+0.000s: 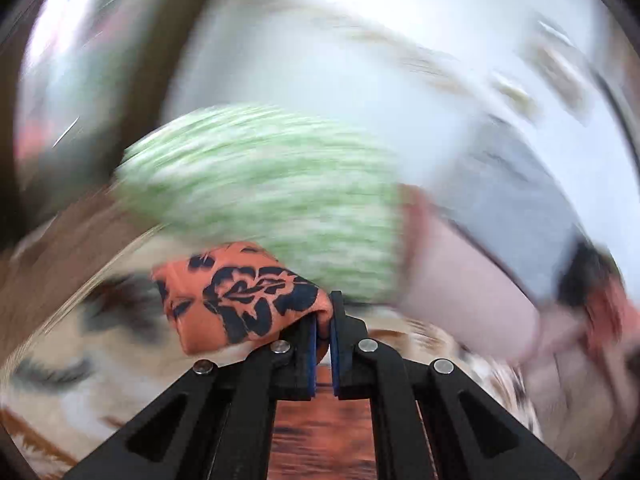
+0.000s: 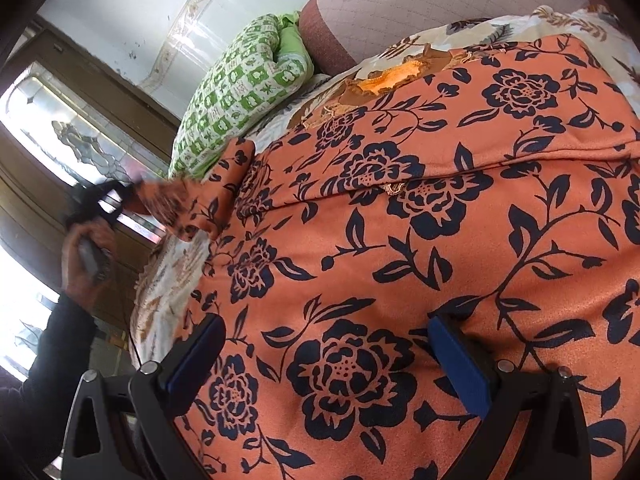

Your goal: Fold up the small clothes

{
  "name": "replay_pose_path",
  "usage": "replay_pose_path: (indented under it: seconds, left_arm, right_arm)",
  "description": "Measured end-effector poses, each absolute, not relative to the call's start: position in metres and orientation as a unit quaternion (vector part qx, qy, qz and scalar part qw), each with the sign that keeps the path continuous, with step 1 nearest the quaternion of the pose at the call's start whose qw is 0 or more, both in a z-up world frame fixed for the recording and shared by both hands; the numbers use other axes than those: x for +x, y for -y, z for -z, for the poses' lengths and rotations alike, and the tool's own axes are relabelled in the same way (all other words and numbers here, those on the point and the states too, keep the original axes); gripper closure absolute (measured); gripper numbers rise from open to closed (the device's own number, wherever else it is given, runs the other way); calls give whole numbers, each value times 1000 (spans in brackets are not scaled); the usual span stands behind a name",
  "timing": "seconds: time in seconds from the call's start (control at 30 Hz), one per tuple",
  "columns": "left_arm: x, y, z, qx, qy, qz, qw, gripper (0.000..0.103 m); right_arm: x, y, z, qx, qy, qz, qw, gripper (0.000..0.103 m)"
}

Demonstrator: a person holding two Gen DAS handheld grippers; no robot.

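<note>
An orange garment with a dark navy flower print (image 2: 420,248) lies spread over a patterned bedsheet and fills the right wrist view. My right gripper (image 2: 324,340) is open, its blue pads wide apart just above the cloth, holding nothing. My left gripper (image 1: 323,316) is shut on a bunched corner of the same garment (image 1: 240,300). The right wrist view shows it at the left (image 2: 120,196), lifting that corner off the bed. The left wrist view is heavily motion-blurred.
A green-and-white checked quilt (image 2: 244,92) lies folded at the head of the bed, next to a brown padded headboard (image 2: 420,12). The floral bedsheet (image 2: 168,280) shows at the bed's left edge. A wooden-framed window (image 2: 80,140) stands beyond it.
</note>
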State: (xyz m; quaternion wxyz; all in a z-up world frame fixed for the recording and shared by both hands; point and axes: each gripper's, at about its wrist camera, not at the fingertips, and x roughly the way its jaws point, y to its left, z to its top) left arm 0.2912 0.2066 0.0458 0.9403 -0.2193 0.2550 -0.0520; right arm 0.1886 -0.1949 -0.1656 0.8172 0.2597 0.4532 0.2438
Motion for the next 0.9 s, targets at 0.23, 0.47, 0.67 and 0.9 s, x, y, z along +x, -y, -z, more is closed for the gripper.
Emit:
replay_pose_path:
  seconds: [0.23,0.47,0.67,0.9]
  left_arm:
    - [272,43,-62,-81,-269,280,918,87]
    - [277,65,74,-43,-467,227,853,24]
    - [251,-65,78,-42,-443,82,892,23]
    - [241,-136,120,-4,-460,-12,888,23]
  right_arm:
    - [168,238,153,323,-420,-218,820,1]
    - [144,303,140,361,-392,-164,830,1]
    - [172,335,121,375,-371,-155,835,1]
    - [255,365,141,498,-379,-131,769,1]
